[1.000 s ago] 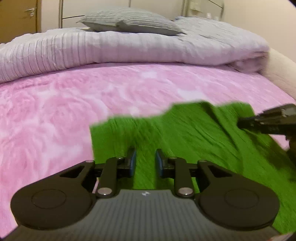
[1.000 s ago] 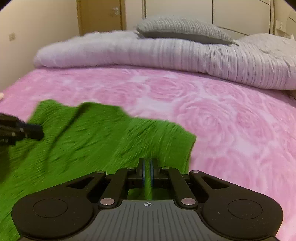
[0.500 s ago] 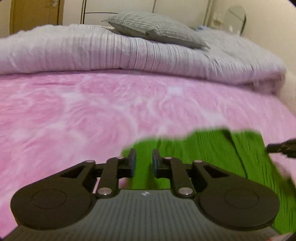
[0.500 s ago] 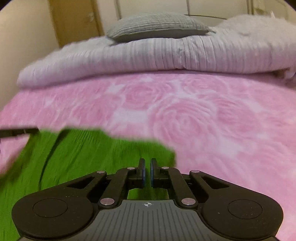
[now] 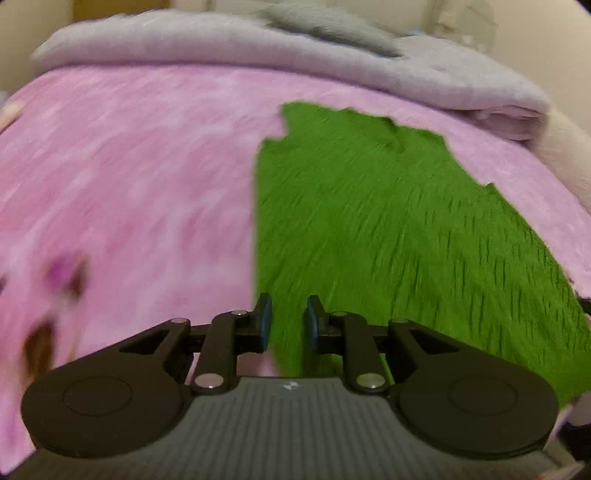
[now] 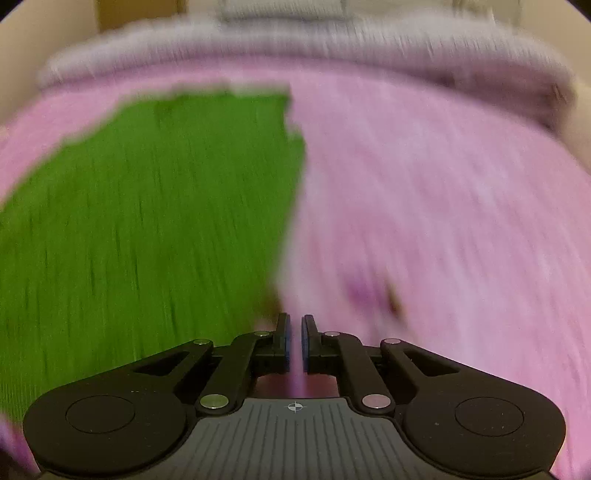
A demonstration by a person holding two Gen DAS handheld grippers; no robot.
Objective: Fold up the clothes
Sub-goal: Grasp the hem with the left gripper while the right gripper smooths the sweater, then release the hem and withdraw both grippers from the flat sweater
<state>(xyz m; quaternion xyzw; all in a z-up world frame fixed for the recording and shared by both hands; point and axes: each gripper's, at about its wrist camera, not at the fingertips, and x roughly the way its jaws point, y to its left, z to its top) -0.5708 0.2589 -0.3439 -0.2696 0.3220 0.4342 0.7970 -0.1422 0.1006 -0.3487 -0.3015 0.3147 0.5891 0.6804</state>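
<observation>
The green ribbed garment (image 5: pixel 369 221) lies spread flat on the pink rose-print bed sheet (image 5: pixel 129 184). My left gripper (image 5: pixel 286 319) hovers over its near left edge. Its jaws are opening, and the cloth shows through the gap without the blue pads pressing on it. In the right wrist view the garment (image 6: pixel 147 203) fills the left half. My right gripper (image 6: pixel 294 339) sits just off its near right edge. Those jaws are parting to a narrow slit with only pink sheet (image 6: pixel 443 203) showing through. Both views are motion-blurred.
A folded grey-lilac duvet (image 5: pixel 221 48) runs across the far end of the bed, with a grey pillow (image 5: pixel 332 26) on it. The same duvet (image 6: pixel 332 48) shows in the right wrist view. Beige walls close in behind.
Both grippers swept fast back toward the near end of the bed. The right one let go of the green edge. The garment now lies stretched out, and neither gripper sees the other.
</observation>
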